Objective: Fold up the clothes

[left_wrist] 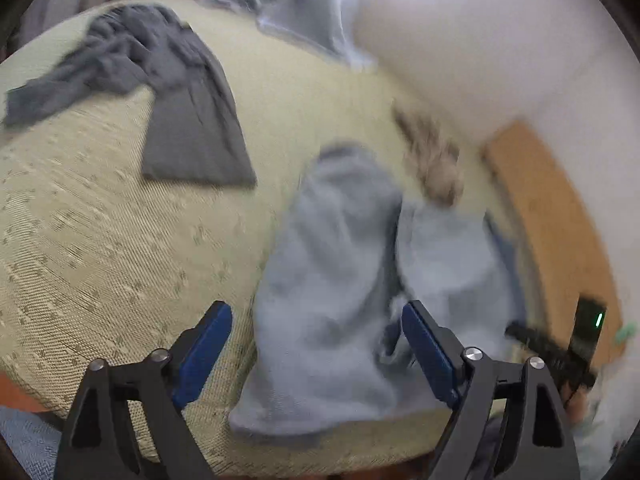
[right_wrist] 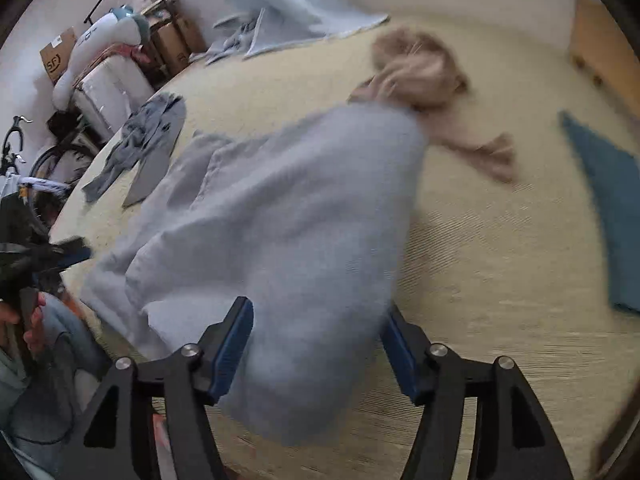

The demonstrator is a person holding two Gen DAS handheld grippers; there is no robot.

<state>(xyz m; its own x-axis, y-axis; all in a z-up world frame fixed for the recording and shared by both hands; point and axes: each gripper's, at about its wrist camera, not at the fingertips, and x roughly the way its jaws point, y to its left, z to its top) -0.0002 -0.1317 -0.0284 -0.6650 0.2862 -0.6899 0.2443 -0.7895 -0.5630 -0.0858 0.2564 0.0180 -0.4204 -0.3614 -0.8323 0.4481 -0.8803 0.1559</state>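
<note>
Your bed (left_wrist: 100,240), covered in a beige woven spread, fills most of both wrist views. On it, the pale blue garment (right_wrist: 288,240) is the largest item: it lies crumpled from centre toward 6 o'clock in the right view, and from centre to 6 o'clock in the left view (left_wrist: 332,300); both views are motion-blurred there. A light blue blanket (right_wrist: 288,4) is heaped at 12 o'clock at the far edge of the bed. The dark grey garment (left_wrist: 180,100) lies spread at 10 o'clock in the left view, well apart from the pale blue one. A teal cloth (right_wrist: 608,208) sits at 3 o'clock in the right view. A tan garment (right_wrist: 424,72) is bunched at 1 o'clock, touching the far end of the pale blue garment.

Your left tongs (left_wrist: 316,352) stand wide, pale blue fabric showing between the fingers, nothing clamped. Your right tongs (right_wrist: 316,352) are likewise wide over the same garment.
</note>
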